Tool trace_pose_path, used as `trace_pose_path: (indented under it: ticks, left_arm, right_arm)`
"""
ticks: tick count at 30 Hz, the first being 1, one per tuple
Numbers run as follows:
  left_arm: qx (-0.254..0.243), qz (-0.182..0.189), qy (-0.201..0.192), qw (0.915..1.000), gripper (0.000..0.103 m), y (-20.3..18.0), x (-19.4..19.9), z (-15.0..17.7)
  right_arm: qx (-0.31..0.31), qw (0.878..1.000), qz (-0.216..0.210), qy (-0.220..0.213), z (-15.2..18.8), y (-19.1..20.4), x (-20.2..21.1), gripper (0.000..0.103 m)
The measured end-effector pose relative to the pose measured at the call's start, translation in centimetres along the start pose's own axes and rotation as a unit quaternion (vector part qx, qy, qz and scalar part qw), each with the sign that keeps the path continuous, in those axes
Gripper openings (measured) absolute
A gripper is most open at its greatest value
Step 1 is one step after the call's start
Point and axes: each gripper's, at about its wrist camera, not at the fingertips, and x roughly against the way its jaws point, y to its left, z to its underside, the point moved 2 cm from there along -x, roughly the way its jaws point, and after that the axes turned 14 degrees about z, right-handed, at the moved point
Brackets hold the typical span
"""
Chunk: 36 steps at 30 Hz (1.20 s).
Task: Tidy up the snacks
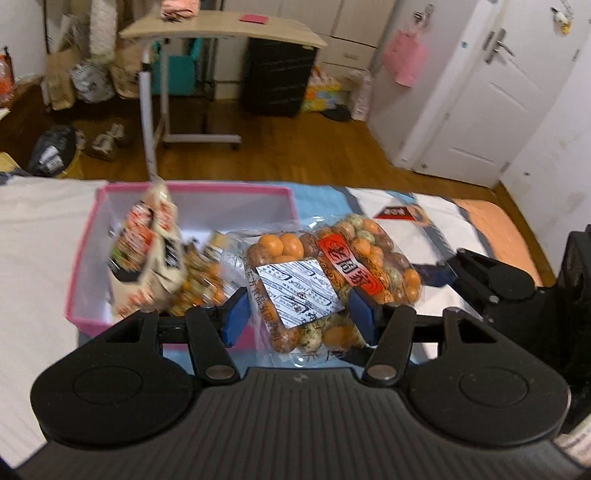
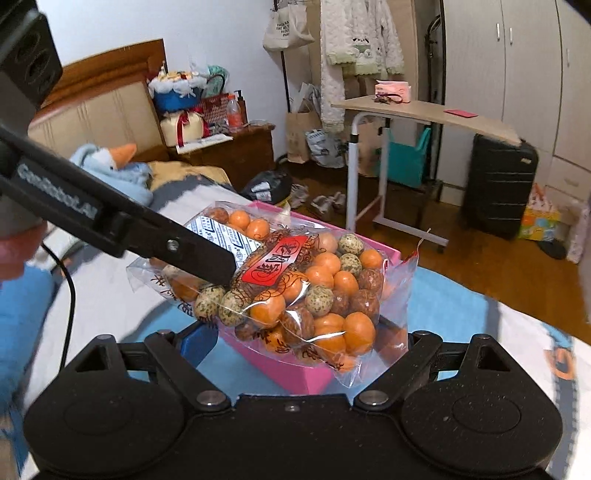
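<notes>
White bedding: the bed (image 1: 33, 236) carries everything; pale sheet on the left, blue and orange patterned cover to the right and near side.
Floor: brown wood floor (image 1: 295, 147) beyond the bed's far edge.
Side furniture: a rolling tabletop (image 1: 221, 27) stands on the floor, well apart from the bed; black suitcase (image 2: 498, 188) under its right end.
Pink box (image 1: 85, 258): open-topped, white inside, sits on the bed at the far left of the left wrist view; a printed snack packet (image 1: 144, 254) stands tilted in it, and a blurred bag of small orange pieces (image 1: 199, 284) lies just beside that packet.
Clear bag of round snacks (image 1: 332, 280): orange, brown and speckled balls, red label, white printed sachet inside; off the bed, hanging over the box's near right corner.
Left claw (image 1: 299, 317): blue pads press on the bag's near end from both sides; holding it.
Right claw (image 2: 295, 332): jaws stand wide, with the bag's lower end between them; only the left blue pad (image 2: 199, 343) shows, and contact on the hidden right side cannot be told.
Small dark packet (image 1: 391, 212): flat on the cover, far right.
</notes>
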Motion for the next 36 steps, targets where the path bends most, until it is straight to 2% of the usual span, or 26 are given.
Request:
trace_pose_path:
  ticks: [4, 8, 15, 20, 25, 28, 36]
  left_arm:
    - [0.018, -0.016, -0.009, 0.9997, 0.061, 3.0, -2.0, -1.0]
    - [0.042, -0.034, -0.005, 0.9985, 0.062, 5.8, -3.7, -0.9]
    - [0.018, -0.103, 0.011, 0.9944, 0.071, 7.0, -6.3, -0.6]
    - [0.017, -0.097, -0.001, 0.9952, 0.073, 5.8, -5.0, -0.1]
    - [0.011, -0.096, -0.031, 0.9949, 0.074, 3.8, -2.0, 0.5]
    - [-0.003, -0.095, -0.040, 0.9947, 0.075, 2.2, -0.1, 1.0]
    - [-0.024, -0.090, -0.025, 0.9953, 0.076, -2.1, 3.2, 3.1]
  right_arm:
    - [-0.025, 0.999, -0.021, 0.015, -0.6, 0.0, -3.8, 0.090]
    - [-0.025, 0.999, -0.028, 0.035, -0.6, 0.9, -7.1, 0.090]
    - [-0.034, 0.996, -0.026, 0.078, -0.4, 1.1, -10.4, 0.090]
    - [-0.038, 0.997, -0.016, 0.061, 0.2, 0.7, -8.4, 0.094]
    - [-0.043, 0.999, 0.008, 0.029, 0.1, -0.5, -4.4, 0.096]
    - [-0.048, 0.998, 0.021, 0.024, 0.2, -1.3, -1.6, 0.096]
    - [-0.036, 0.996, 0.075, 0.009, 1.0, -1.7, 6.2, 0.096]
